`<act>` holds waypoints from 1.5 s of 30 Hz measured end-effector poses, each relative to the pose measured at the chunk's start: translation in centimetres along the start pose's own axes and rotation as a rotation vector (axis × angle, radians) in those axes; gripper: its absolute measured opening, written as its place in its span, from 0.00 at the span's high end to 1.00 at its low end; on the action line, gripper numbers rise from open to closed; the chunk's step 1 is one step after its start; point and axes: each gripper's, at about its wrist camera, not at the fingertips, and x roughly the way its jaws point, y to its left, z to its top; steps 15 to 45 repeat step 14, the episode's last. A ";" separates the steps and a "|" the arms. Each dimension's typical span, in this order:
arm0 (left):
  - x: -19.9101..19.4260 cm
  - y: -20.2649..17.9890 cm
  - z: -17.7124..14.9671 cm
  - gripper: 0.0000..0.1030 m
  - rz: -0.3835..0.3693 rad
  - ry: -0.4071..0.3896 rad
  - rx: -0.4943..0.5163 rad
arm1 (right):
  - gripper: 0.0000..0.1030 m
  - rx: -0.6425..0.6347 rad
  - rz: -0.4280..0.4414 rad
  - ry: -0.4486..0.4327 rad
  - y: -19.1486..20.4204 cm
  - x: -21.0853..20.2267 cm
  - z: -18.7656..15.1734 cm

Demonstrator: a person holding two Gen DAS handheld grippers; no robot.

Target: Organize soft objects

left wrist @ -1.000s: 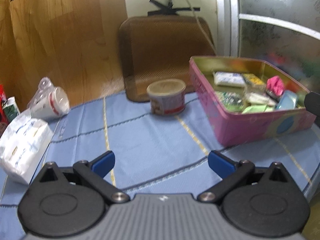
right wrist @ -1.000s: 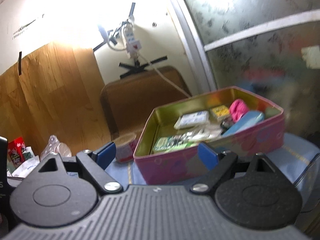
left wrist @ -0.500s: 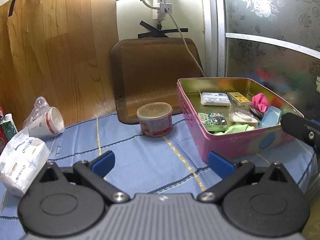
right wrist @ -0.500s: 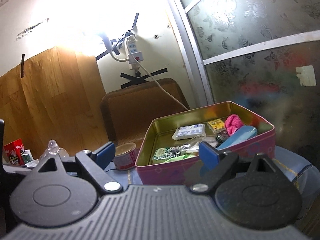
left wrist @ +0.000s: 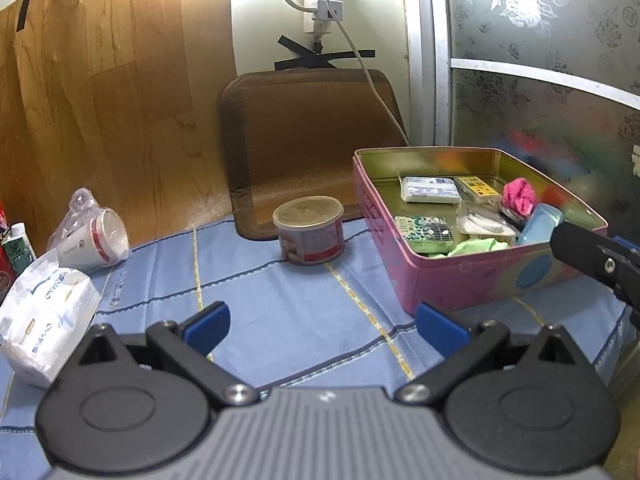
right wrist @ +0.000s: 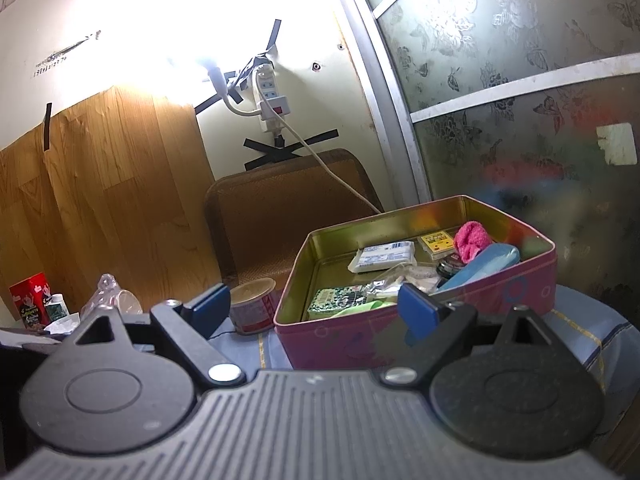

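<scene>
Both grippers have drawn back and tilted up since 1 second ago. Nearest, the left gripper (left wrist: pixel 322 326) and right gripper (right wrist: pixel 312 312) hang wide open, empty, above the blue tablecloth (left wrist: pixel 280 308). A tissue pack (left wrist: pixel 44 320) lies at the left edge; farther right, the pink tin (left wrist: pixel 472 276) holds a pink fluffy cloth (left wrist: pixel 519 196). Seemingly between picks; next, reach for the pack. Other tin contents are hard to identify.

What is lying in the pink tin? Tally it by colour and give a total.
White: 1, white packet
Yellow: 1, yellow box
Pink: 1, pink cloth
Blue: 1, blue case
Green: 2, patterned packet, green cloth
Clear: 1, clear bag
Black: 1, round item
Total: 8 visible
</scene>
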 end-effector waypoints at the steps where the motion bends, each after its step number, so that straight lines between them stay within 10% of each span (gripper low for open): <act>1: 0.0 -0.1 0.0 0.00 0.000 0.000 0.002 | 0.10 0.003 -0.001 0.000 -0.1 0.0 0.0; 45: 0.6 -0.5 -0.5 0.00 -0.029 0.008 0.024 | 0.10 0.016 -0.003 0.016 -0.5 0.4 -0.4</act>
